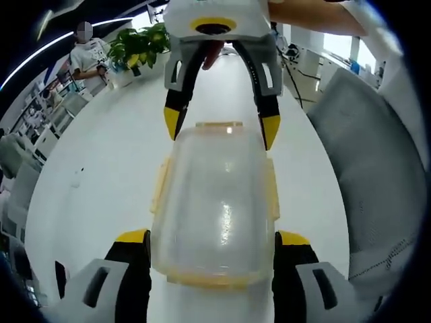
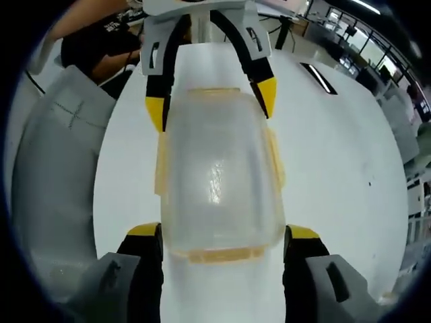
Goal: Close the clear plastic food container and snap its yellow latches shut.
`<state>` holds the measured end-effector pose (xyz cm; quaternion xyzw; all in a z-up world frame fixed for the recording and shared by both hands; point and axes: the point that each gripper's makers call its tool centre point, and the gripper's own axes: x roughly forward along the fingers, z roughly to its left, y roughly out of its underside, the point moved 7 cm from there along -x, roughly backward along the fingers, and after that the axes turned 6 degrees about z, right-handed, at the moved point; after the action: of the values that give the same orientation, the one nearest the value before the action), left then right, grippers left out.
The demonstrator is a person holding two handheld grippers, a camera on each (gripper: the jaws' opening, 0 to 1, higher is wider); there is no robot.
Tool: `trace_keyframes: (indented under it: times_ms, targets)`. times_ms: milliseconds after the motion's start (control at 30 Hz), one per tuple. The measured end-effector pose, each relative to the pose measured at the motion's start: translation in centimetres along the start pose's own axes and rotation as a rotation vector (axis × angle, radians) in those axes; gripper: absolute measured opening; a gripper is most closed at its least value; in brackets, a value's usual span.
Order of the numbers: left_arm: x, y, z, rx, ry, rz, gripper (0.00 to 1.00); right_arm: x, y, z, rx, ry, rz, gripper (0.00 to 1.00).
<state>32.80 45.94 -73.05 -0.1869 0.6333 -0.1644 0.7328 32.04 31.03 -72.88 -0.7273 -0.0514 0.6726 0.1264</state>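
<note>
**Two grippers flanking a lidded container on a white table**

A long white table (image 1: 114, 155) is stretching through a bright open office, with a potted plant (image 1: 138, 46) sitting at its far end and a person standing beside it. A grey chair back (image 1: 367, 168) is showing along the table's edge.

The clear plastic food container (image 1: 215, 202) is lying on the table between the two tools, its lid on and its yellow latches (image 1: 273, 192) showing along the sides and ends; whether they are snapped down cannot be told.

In the left gripper view, the left gripper (image 1: 213, 247) is spreading its yellow-tipped jaws wide around the near end of the container. The right gripper (image 1: 221, 128) is facing it from the far end, jaws likewise spread at the corners.

In the right gripper view, the right gripper (image 2: 222, 243) is straddling the near end, jaws apart, while the left gripper (image 2: 212, 104) is bracketing the opposite end.
</note>
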Motion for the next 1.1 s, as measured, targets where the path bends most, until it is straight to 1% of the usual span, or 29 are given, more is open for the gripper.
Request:
trace_keyframes:
  times_ms: [167, 333, 433, 533, 733, 800, 1000, 1100]
  targets:
    - [0.5, -0.2, 2.1, 0.004, 0.000, -0.001, 0.70, 0.1, 0.1, -2.0, 0.007, 0.007, -0.006, 0.70]
    - [0.9, -0.5, 4.2, 0.003, 0.000, -0.012, 0.70, 0.4, 0.3, -4.0, 0.006, 0.028, 0.002, 0.70]
    - [1.2, -0.7, 5.2, 0.005, -0.001, -0.010, 0.70, 0.5, 0.4, -4.9, 0.004, 0.045, -0.002, 0.71]
    - [1.4, -0.8, 6.0, 0.005, -0.001, -0.021, 0.70, 0.6, 0.5, -5.6, 0.004, 0.056, -0.005, 0.71]
    - [1.6, -1.0, 7.0, 0.003, -0.005, -0.034, 0.70, 0.7, 0.7, -6.5, 0.014, 0.065, -0.018, 0.71]
    - [1.6, -1.0, 7.1, 0.003, -0.011, -0.034, 0.70, 0.8, 0.7, -7.0, 0.018, 0.066, -0.020, 0.71]
    - [1.6, -1.0, 7.4, -0.008, -0.013, -0.048, 0.70, 0.8, 0.8, -7.3, 0.012, 0.068, -0.027, 0.72]
    - [1.6, -1.1, 7.3, -0.010, -0.021, -0.035, 0.70, 1.0, 0.7, -7.3, -0.008, 0.088, -0.012, 0.72]
